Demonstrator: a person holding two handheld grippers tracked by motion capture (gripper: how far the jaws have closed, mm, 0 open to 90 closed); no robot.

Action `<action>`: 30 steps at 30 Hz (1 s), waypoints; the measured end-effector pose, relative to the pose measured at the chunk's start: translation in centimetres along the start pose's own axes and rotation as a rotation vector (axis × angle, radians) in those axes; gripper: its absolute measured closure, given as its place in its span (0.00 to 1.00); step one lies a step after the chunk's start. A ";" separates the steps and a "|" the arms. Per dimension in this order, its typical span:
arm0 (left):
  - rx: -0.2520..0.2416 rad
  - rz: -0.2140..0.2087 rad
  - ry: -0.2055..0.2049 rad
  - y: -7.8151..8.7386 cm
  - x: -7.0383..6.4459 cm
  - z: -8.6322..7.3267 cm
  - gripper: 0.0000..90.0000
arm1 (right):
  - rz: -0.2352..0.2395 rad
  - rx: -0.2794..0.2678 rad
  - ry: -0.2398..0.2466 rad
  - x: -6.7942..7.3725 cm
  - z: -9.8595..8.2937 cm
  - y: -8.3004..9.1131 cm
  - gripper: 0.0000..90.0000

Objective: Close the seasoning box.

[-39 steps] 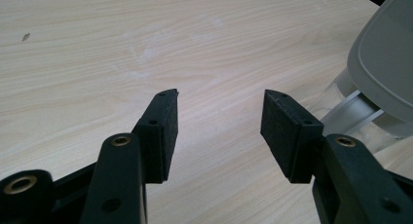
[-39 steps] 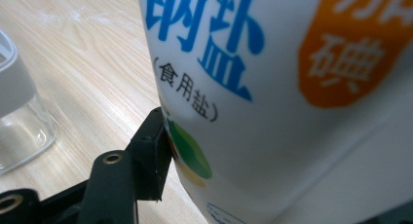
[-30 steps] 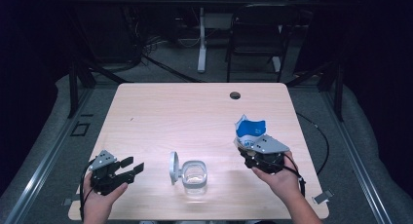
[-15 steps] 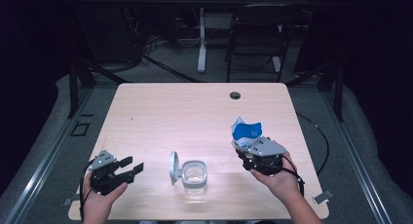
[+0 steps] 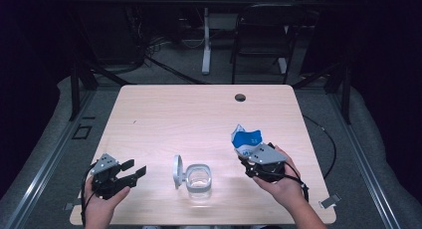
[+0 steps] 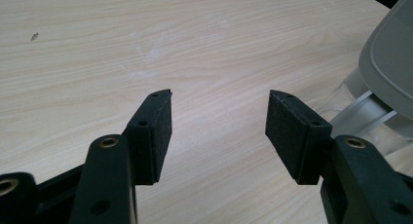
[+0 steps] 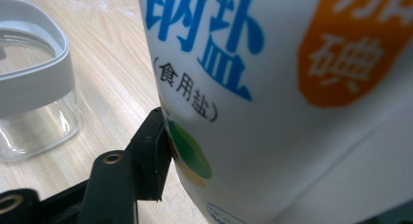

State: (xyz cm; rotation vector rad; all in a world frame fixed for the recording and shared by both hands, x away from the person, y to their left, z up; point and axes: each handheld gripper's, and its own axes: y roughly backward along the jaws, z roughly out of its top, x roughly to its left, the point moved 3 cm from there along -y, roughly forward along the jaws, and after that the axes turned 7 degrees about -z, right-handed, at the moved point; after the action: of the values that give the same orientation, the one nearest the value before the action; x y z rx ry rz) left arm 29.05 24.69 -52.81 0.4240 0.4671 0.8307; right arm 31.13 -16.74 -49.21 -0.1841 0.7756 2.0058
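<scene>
Right tongs (image 5: pixel 247 162) clenched on salt bag (image 5: pixel 247 141), low on body; soft, crushable, contents shift. Left tongs (image 5: pixel 135 170) released, empty, glass jar (image 5: pixel 199 178) just beside: fragile, slippery.

we seem to be in a lab or test room rather than a home. a pale wooden table (image 5: pixel 199 114) with a cable hole (image 5: pixel 240 97) stands alone on grey carpet (image 5: pixel 59 139), with dark surroundings. behind it we see a black folding chair (image 5: pixel 259 40), the white leg of another desk (image 5: pixel 205 45), loose cables (image 5: pixel 149 45) on the floor and black metal stands (image 5: pixel 77 84) at the sides.
</scene>
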 end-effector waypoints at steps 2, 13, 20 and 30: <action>0.002 0.002 0.002 0.0 0.0 0.0 0.48 | -0.001 0.001 0.008 0.1 0.0 -0.1 0.45; 0.009 0.007 0.004 0.0 0.1 0.0 0.47 | -0.002 0.007 0.035 0.8 0.0 -0.3 0.45; 0.010 0.008 0.005 0.0 0.1 0.0 0.47 | -0.012 0.011 0.059 1.2 0.0 -0.4 0.45; 0.015 0.005 0.004 -0.1 0.1 -0.1 0.47 | -0.005 0.018 0.081 1.8 -0.2 -0.7 0.45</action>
State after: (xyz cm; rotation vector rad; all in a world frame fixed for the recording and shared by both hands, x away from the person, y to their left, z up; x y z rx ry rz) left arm 29.11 24.72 -52.96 0.4373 0.4760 0.8336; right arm 30.74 -15.35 -50.47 -0.2578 0.8431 1.9962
